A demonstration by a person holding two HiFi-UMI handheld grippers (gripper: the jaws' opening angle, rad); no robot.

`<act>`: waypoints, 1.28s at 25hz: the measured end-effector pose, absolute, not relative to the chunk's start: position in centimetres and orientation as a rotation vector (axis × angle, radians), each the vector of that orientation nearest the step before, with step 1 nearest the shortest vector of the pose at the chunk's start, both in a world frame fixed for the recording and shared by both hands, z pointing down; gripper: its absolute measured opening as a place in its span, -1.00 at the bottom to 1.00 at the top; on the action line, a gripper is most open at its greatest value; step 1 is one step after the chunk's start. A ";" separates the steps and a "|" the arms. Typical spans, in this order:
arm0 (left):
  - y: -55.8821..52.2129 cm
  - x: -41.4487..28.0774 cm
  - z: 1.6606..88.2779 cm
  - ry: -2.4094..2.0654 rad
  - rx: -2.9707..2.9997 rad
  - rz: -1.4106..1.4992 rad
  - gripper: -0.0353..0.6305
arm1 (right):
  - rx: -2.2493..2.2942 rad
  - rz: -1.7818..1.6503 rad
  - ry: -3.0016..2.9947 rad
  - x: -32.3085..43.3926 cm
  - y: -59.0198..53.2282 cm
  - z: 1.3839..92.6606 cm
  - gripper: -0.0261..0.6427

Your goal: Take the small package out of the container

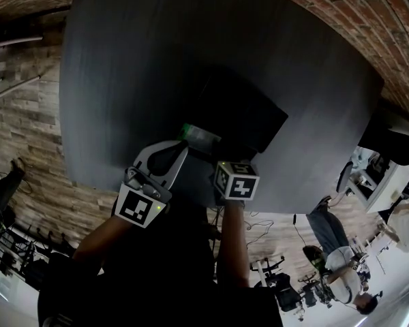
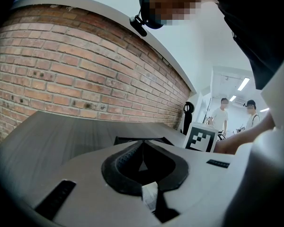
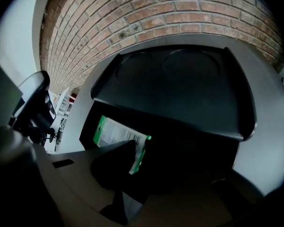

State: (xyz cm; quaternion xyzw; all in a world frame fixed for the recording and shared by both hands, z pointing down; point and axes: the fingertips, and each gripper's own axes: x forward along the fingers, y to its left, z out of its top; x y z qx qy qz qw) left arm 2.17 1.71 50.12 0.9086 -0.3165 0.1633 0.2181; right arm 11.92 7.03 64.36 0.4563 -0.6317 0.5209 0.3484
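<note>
**A:** Quick one: how's the left gripper [image 1: 183, 144] being held, left of centre in the head view?

**B:** It's clamped fully together with nothing caught in it. In its own view the tips are seen meeting over the grey table [image 1: 123, 80], with brick wall [image 2: 61, 70] beyond. Its nose is set just beside the left end of the small package [image 1: 202, 136].

**A:** And where's the small package found?

**B:** At the near left corner of the black container [image 1: 262, 107], around the centre of the head view. It's green and white and tilted up on edge. The printed face is shown at the left of the right gripper view. Whether it's clear of the container's wall can't be told.

**A:** Right gripper [image 3: 138, 157] then?

**B:** It's pointed steeply down into the container, just right of the package. The package's lower right corner looks pinched in its jaws. One pad is laid across the printed face, and the other jaw is mostly lost in shadow.
</note>
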 end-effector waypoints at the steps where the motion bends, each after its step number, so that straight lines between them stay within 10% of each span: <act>1: 1.7 2.1 50.1 -0.881 2.514 0.446 -0.79 | 1.189 1.348 -1.636 11.9 7.1 64.3 -0.69; 32: 3.2 0.0 49.4 -0.917 2.544 0.449 -0.79 | 1.354 1.295 -1.754 11.5 7.5 60.4 -0.85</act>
